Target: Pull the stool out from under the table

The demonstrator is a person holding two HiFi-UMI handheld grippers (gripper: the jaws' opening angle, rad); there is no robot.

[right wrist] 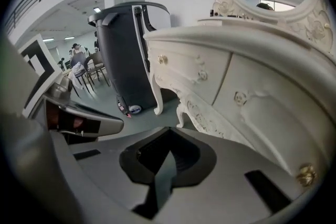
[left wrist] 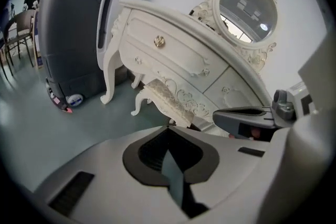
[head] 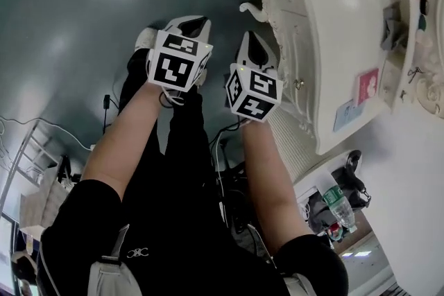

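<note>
My left claw [head: 195, 26] and right claw [head: 253, 45] side by side, both closed on nothing, white stool [left wrist: 164, 98] at twelve o'clock of them, untouched, tucked under the ornate worktop [left wrist: 181, 52]

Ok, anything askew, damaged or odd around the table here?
Nothing stands out. The stool stands upright, tucked under the dressing table; its drawers look shut and the mirror looks whole. The left gripper and right gripper are empty, jaws together.
</note>
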